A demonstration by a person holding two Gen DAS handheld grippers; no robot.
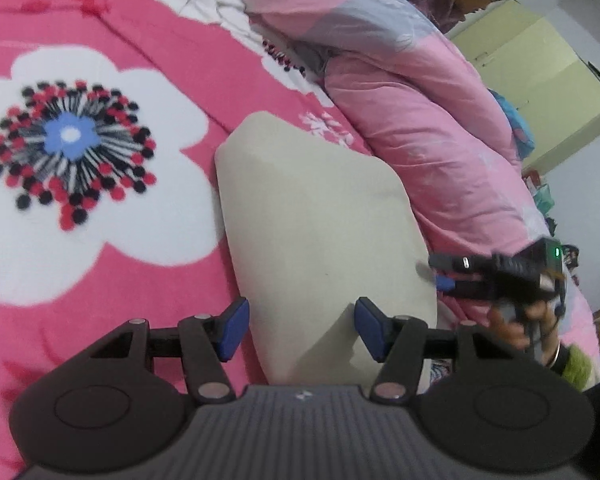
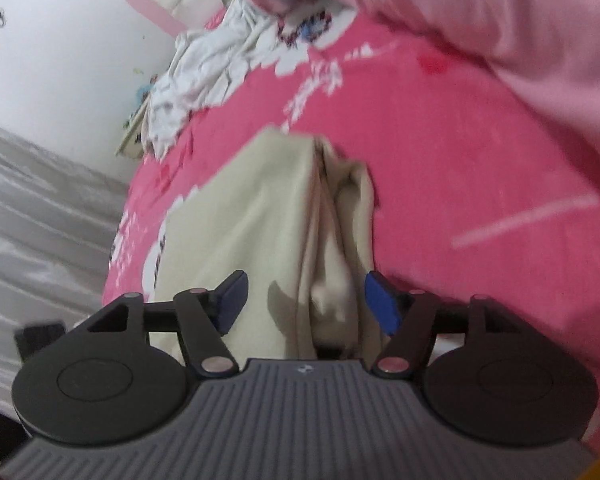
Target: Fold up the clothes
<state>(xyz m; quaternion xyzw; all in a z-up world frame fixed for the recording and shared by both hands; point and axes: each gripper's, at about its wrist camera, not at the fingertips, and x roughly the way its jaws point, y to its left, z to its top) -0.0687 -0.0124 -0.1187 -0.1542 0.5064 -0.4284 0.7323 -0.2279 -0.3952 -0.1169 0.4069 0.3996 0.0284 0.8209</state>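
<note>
Left hand-held gripper point(image 1: 301, 330) hangs with its jaws roughly half apart, blue pads clear of cloth on both sides, nothing held; it hovers over the near end of the cream garment point(image 1: 320, 236); right hand-held gripper point(image 2: 304, 304) also stands open, pads well apart, a bunched ridge of the same garment point(image 2: 284, 216) lying between them but not pinched, so it holds nothing; in the left wrist view the right gripper point(image 1: 440, 270) shows at the garment's right side, carried by a hand point(image 1: 520, 328).

Garment lies folded on the bed point(image 1: 160, 72), on the pink flowered cover, close beside the rolled pink quilt point(image 1: 420, 128); a crumpled white cloth point(image 2: 204, 72) sits well apart toward the far end of the bed, near the bed's edge.

Risks, as judged: loose layers at the ridge look uneven; closing on them could catch only the top ply, and the fold would slide open on a lift; garment sits tight to the quilt, so a pull toward that side could drag it under the quilt or snag the roll; soft cover beneath may ruck and skew the fold's edges; both views blurred, so layer count uncertain.
</note>
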